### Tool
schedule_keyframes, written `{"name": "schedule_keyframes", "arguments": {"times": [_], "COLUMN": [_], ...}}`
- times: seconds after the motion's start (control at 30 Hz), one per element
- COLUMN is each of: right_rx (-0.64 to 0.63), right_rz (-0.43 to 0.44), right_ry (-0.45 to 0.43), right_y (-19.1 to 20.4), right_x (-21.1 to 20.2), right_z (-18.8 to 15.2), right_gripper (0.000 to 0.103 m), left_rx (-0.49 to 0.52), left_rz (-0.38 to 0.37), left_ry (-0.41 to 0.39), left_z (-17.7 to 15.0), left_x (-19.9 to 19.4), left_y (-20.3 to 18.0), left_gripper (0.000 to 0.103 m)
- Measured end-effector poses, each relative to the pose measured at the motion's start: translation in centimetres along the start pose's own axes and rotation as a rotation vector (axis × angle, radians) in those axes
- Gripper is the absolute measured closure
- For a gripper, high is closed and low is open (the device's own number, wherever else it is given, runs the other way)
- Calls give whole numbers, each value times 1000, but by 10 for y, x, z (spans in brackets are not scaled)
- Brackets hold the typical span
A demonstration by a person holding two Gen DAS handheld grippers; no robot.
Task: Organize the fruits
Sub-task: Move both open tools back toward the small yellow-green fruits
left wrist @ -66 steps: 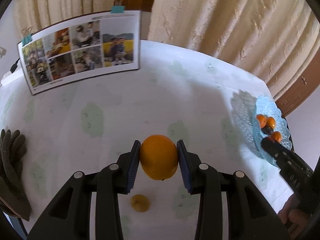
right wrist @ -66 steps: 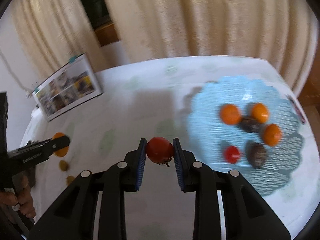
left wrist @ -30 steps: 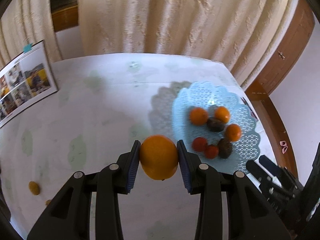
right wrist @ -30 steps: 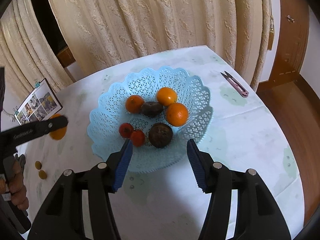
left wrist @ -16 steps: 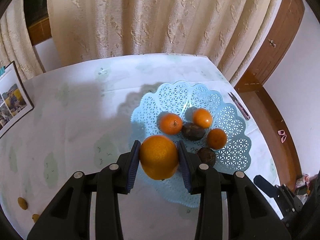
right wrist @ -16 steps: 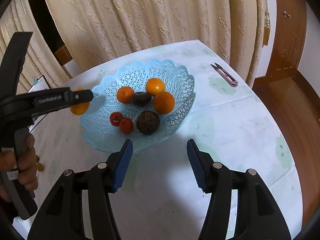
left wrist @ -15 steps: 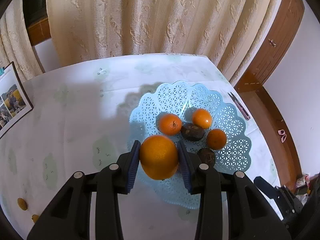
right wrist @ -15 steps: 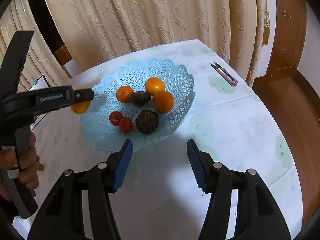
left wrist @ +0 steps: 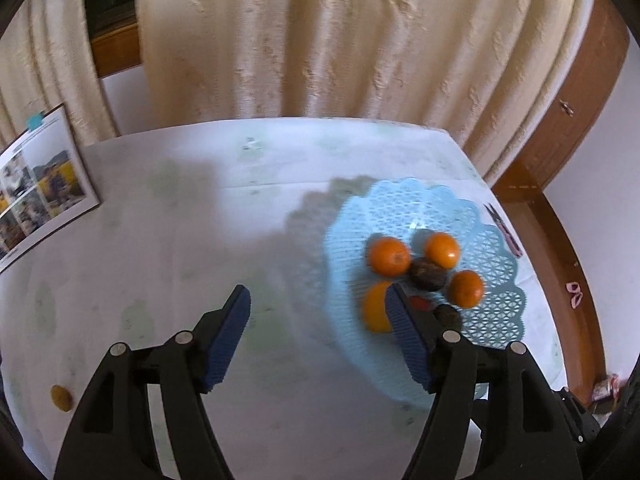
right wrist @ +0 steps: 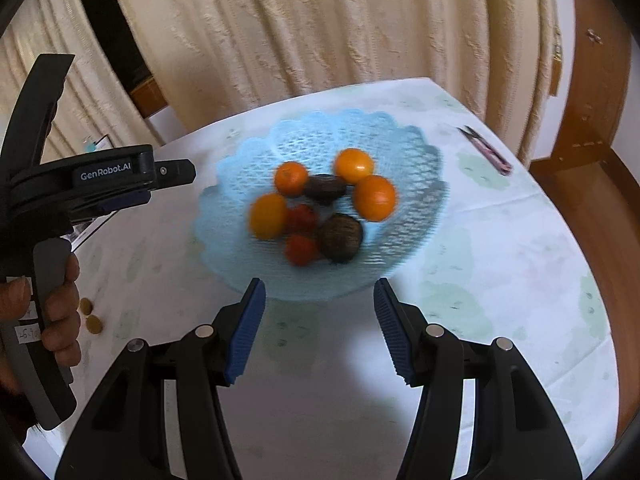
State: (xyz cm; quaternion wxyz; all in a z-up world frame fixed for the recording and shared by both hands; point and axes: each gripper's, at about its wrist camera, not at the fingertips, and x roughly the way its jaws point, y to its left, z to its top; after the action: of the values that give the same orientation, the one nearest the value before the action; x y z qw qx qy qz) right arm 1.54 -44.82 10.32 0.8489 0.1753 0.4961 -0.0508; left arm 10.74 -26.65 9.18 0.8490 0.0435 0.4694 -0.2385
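Note:
A light blue lattice basket (right wrist: 404, 148) (left wrist: 496, 312) sits on the white table. It holds three small oranges, two dark brown fruits, two red tomatoes and a large orange (right wrist: 267, 216) (left wrist: 375, 307) at its left side, blurred. My left gripper (left wrist: 320, 340) is open and empty, left of the basket; it also shows in the right wrist view (right wrist: 176, 174). My right gripper (right wrist: 318, 330) is open and empty, just in front of the basket.
Small yellow-brown fruits (right wrist: 90, 316) (left wrist: 61, 397) lie on the table at the left. A photo sheet (left wrist: 40, 188) stands at the far left. Pink-handled snips (right wrist: 486, 154) lie right of the basket. Curtains hang behind the table.
My left gripper has opened and let go of the large orange, which now lies in the basket. The left gripper has shifted left of the basket. My right gripper stays open.

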Motion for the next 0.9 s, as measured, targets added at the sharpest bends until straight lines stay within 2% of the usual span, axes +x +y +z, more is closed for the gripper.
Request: {"name": "schedule_keyframes", "arguments": {"times": [0.03, 0.07, 0.23, 0.6, 0.9], "right_rx": [-11, -21, -108, -294, -387], "right_rz": [7, 13, 66, 235, 306], "right_ry": [-6, -8, -4, 83, 138], "right_y": [6, 12, 52, 153, 216], "right_x": [1, 1, 8, 32, 49], "right_z": [0, 0, -1, -24, -39], "right_gripper": [34, 33, 33, 33, 33], "left_rx": [-10, -20, -77, -204, -284], "left_rz": [8, 16, 58, 187, 262], "left_ry": [-2, -3, -3, 9, -6], "left_z": [-1, -3, -13, -42, -63], "left_x": [-3, -5, -17, -53, -80], "left_y": [7, 14, 53, 156, 224], "left_gripper": [33, 33, 33, 33, 33]}}
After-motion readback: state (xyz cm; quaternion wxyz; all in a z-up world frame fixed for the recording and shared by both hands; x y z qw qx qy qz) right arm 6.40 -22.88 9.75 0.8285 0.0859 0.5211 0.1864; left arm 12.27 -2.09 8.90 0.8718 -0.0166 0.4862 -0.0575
